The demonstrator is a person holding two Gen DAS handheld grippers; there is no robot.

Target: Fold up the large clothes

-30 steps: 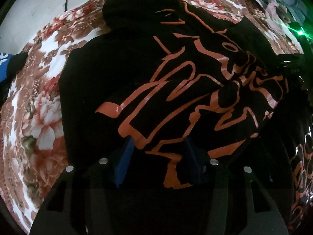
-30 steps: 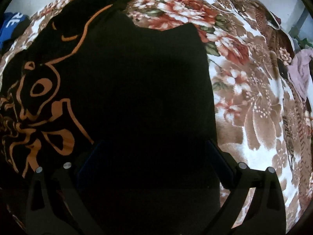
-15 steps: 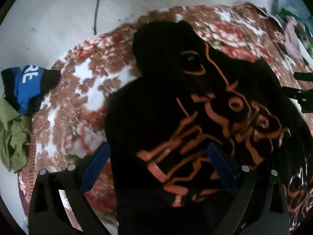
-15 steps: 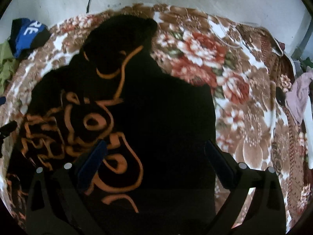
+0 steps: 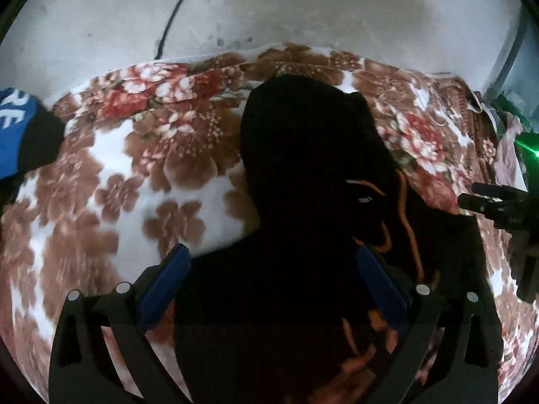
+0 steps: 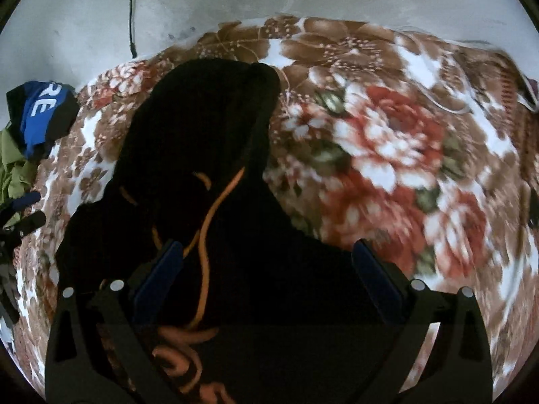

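Note:
A black hoodie with an orange print (image 5: 303, 202) lies on a floral blanket (image 5: 134, 175), hood toward the wall. It also shows in the right wrist view (image 6: 202, 155). My left gripper (image 5: 273, 269) is open above the hoodie's body, blue pads wide apart, holding nothing. My right gripper (image 6: 266, 262) is open above the hoodie's right part, also empty. The right gripper shows at the right edge of the left wrist view (image 5: 498, 208). The left gripper shows at the left edge of the right wrist view (image 6: 20, 215).
A blue and black garment (image 6: 40, 111) and a green one (image 6: 17, 171) lie at the blanket's left edge. A pinkish cloth (image 5: 508, 158) lies at the far right. A grey floor with a black cable (image 6: 129, 6) lies beyond the blanket.
My left gripper opened and let go of the hoodie. Both grippers have lifted and pulled back, so the hood and the floor beyond have come into view.

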